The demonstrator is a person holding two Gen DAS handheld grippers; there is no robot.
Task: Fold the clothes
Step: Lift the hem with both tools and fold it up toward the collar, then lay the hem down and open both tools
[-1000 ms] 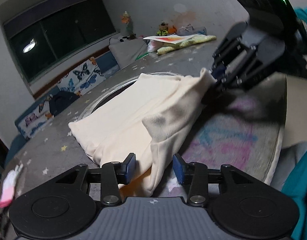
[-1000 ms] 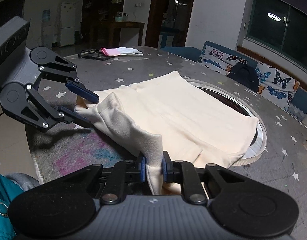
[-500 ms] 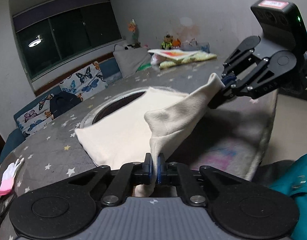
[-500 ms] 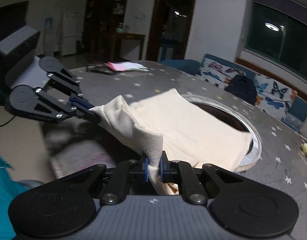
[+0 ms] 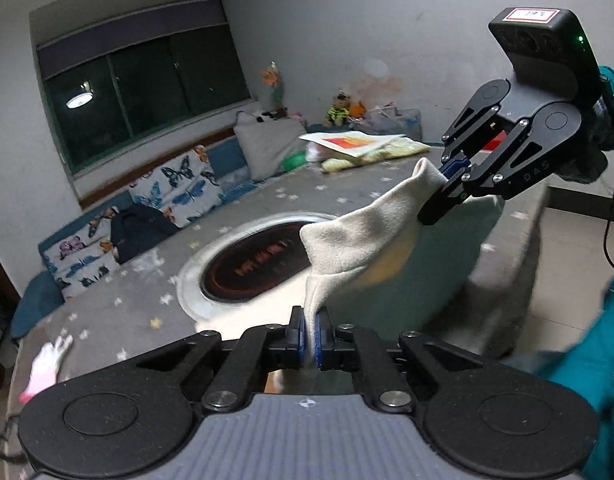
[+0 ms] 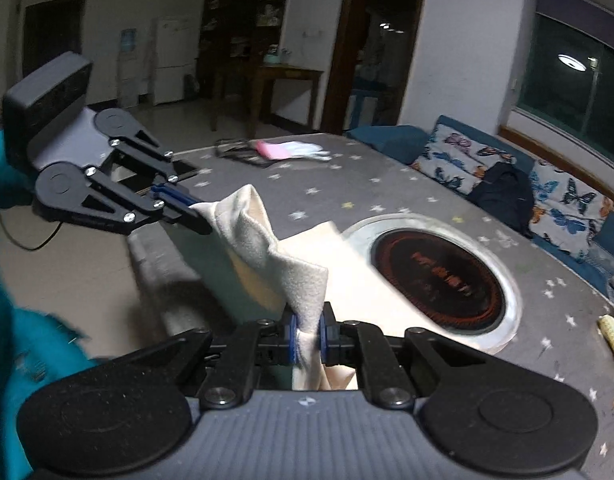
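A cream garment (image 5: 355,236) hangs lifted between both grippers above the near edge of the grey star-patterned table (image 5: 155,304). My left gripper (image 5: 311,332) is shut on one corner of it. My right gripper (image 6: 307,334) is shut on the other corner, and shows in the left wrist view (image 5: 447,180) at upper right. The garment (image 6: 267,256) sags between them; its lower part trails onto the table (image 6: 371,200) beside the round inset burner (image 6: 439,280). The left gripper also shows in the right wrist view (image 6: 191,204).
A pink and white glove (image 5: 43,368) lies at the table's left; it also shows far back in the right wrist view (image 6: 287,150). A butterfly-print sofa (image 5: 175,188) with a dark bag (image 5: 139,228) runs behind the table. Papers and cloth (image 5: 359,148) sit at the far end.
Both grippers have lifted the garment up and pulled it toward the near table edge, uncovering the round burner. The left gripper closed on its corner a second ago.
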